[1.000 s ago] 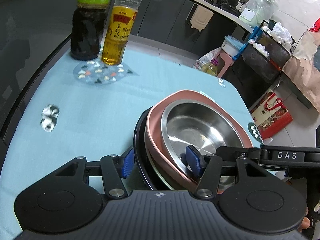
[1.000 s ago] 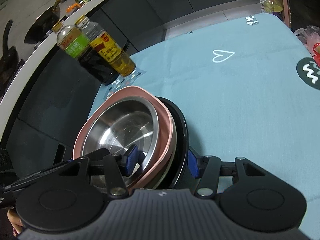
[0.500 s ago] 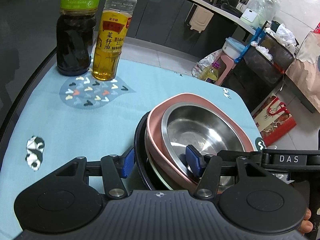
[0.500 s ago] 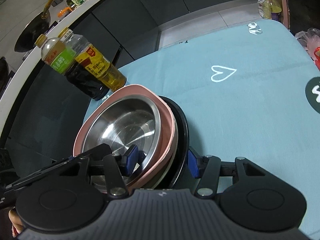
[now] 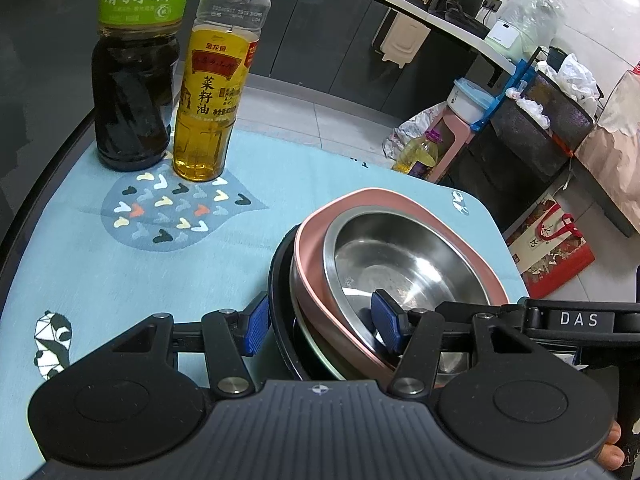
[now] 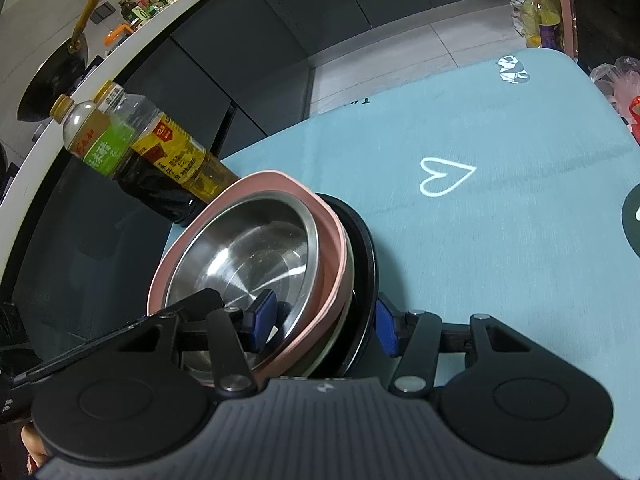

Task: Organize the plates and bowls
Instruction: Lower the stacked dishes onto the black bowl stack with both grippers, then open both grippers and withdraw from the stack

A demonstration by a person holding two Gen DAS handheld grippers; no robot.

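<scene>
Over by the bottles [image 5: 172,80] now: I've carried the stack [image 5: 400,264] closer, both grippers [image 5: 320,328] [image 6: 320,320] clamping it, ready to set down.

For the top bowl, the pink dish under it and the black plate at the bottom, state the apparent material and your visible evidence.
Top bowl: stainless steel, judging by its mirror-like grey reflections. Pink dish: probably matte plastic or silicone; dull, even colour, soft rounded rim. Black plate: glossy, perhaps glazed ceramic or melamine; cannot tell which.
</scene>
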